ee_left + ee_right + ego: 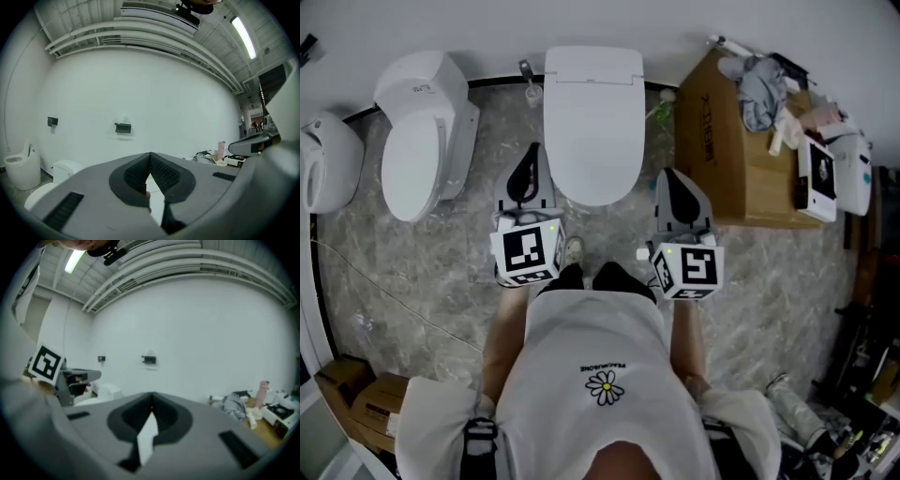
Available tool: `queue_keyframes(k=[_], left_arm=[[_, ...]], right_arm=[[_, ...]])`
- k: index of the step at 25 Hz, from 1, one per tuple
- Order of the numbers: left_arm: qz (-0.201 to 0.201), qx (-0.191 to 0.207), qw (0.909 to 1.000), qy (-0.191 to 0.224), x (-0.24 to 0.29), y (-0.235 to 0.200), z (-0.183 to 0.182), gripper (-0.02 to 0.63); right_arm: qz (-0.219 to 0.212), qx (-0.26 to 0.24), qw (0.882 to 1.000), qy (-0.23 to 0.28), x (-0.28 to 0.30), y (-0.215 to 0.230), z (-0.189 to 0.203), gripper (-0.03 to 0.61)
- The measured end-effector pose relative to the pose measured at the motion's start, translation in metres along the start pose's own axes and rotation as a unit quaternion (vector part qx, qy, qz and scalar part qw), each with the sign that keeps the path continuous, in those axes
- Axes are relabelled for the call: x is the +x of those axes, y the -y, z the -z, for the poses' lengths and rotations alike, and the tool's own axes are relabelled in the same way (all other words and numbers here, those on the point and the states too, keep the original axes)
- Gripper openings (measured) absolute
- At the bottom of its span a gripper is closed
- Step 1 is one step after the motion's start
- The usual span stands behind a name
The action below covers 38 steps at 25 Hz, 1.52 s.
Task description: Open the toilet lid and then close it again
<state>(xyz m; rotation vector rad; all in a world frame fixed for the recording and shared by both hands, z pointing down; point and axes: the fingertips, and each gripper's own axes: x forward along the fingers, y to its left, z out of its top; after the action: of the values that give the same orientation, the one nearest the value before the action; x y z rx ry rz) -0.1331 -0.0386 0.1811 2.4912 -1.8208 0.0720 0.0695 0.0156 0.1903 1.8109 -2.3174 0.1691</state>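
Toilet lid (591, 141) lies shut and flat on the middle toilet (592, 64), which stands against the white wall (150, 89), straight ahead of the person (600, 375).

The left hand-held gripper (531, 150) is held just beside the bowl's left flank. The right hand-held gripper (667, 173) is just beside its right flank. Both point toward the wall, about level, and neither touches the lid. Each has its jaws closed tip to tip with nothing between them. In each gripper view the dark ribbed pads (133, 176) meet in a point. The marker cubes (528, 251) sit at the near ends, by the person's hips.

The lid is plain, smooth and white, rounded at its near end and squared off toward the wall.

The floor (441, 281) is grey marbled stone with a thin cable (394, 300) trailing across it. A second white toilet (417, 141) stands to the left, and another white fixture (323, 164) shows at the left edge. To the right is a cardboard box (722, 159) with a grey cloth (761, 89) and small items on top. A tube light (243, 37) runs along the ribbed ceiling.
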Motion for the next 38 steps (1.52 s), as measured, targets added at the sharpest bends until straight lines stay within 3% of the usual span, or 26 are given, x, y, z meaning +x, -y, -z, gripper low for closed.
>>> queue_keyframes(k=[10,17,24,25,27,31,38], left_arm=[[-0.021,0.004,0.9997,-0.010,0.005,0.007,0.009,0.020],[-0.037,0.007,0.9992,-0.010,0.007,0.008,0.011,0.021],[-0.028,0.000,0.9995,-0.016,0.012,0.005,0.019,0.043],[-0.024,0.001,0.9996,-0.018,0.014,0.005,0.021,0.052],[-0.004,0.002,0.9998,-0.019,0.020,0.009,0.026,0.078],[0.058,-0.014,0.9974,-0.040,0.030,0.026,0.062,0.199],[0.089,0.000,0.9898,-0.111,0.048,0.039,0.177,0.231]], right_arm=[[-0.007,0.008,1.000,0.021,0.013,0.020,-0.006,0.028],[-0.024,0.014,1.000,-0.001,0.019,0.024,0.007,0.029],[-0.049,0.035,0.998,0.005,0.028,0.018,0.005,0.031],[-0.056,0.032,0.998,0.005,0.030,0.016,0.005,0.036],[-0.075,0.018,0.997,-0.002,0.037,0.010,0.009,0.114],[-0.108,0.010,0.994,-0.032,0.048,-0.001,0.041,0.176],[-0.116,0.006,0.991,-0.066,0.087,0.006,0.119,0.199]])
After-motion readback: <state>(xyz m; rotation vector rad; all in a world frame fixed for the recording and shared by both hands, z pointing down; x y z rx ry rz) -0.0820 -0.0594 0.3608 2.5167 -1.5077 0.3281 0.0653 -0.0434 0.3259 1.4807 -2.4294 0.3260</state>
